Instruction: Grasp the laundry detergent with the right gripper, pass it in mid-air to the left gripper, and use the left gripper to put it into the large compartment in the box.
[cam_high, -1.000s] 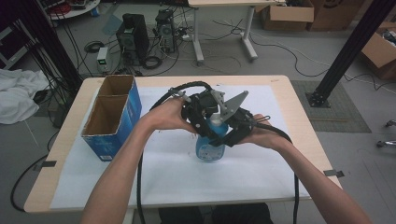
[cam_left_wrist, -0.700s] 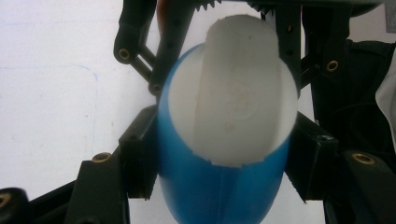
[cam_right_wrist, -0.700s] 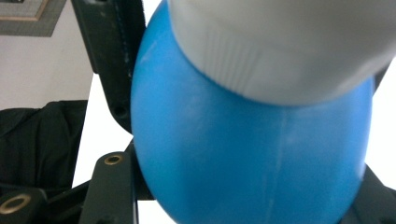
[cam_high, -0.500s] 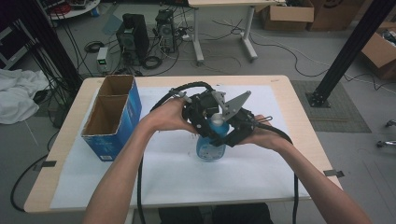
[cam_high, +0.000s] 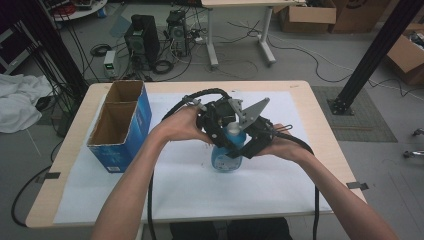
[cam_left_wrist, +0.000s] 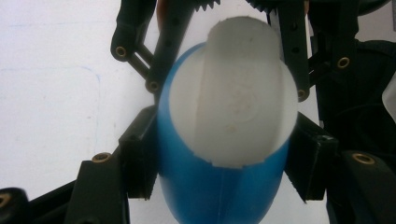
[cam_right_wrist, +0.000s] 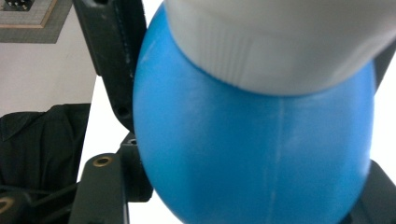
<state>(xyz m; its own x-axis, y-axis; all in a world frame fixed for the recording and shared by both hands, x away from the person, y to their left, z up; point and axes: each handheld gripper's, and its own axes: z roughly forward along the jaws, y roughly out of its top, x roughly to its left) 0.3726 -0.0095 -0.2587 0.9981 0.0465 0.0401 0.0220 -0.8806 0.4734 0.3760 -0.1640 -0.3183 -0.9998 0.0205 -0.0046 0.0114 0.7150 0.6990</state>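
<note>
- Right now both hands meet over the middle of the table (cam_high: 320, 125), each carrying a gripper, and a blue bottle (cam_high: 226, 156) with a white cap (cam_left_wrist: 233, 93) stands upright between them on the white sheet (cam_high: 180, 185).
- From the left, the left gripper (cam_high: 216, 131) clamps the bottle's blue shoulder just below the cap; in the left gripper view its two black jaws press on either side of the blue body (cam_left_wrist: 210, 186). I take this as the anchoring grip, there to keep the bottle from turning or tipping.
- From the right, the right gripper (cam_high: 252, 142) comes in at about the same height. Its jaws have just been opening; the bottle (cam_right_wrist: 252, 154) sits between them, and a black jaw lies along its left flank, but whether the pads press I cannot tell.
- That loosening, with the other grip firm, reads to me as letting go to re-grip, perhaps while working the cap, though I cannot be sure.
- Left of the hands, a blue cardboard box (cam_high: 120, 127) stands open-topped with two compartments, apart from the bottle, possibly a place for the bottle.
- Both cables (cam_high: 210, 93) trail back toward the near edge, clear of the bottle.
</note>
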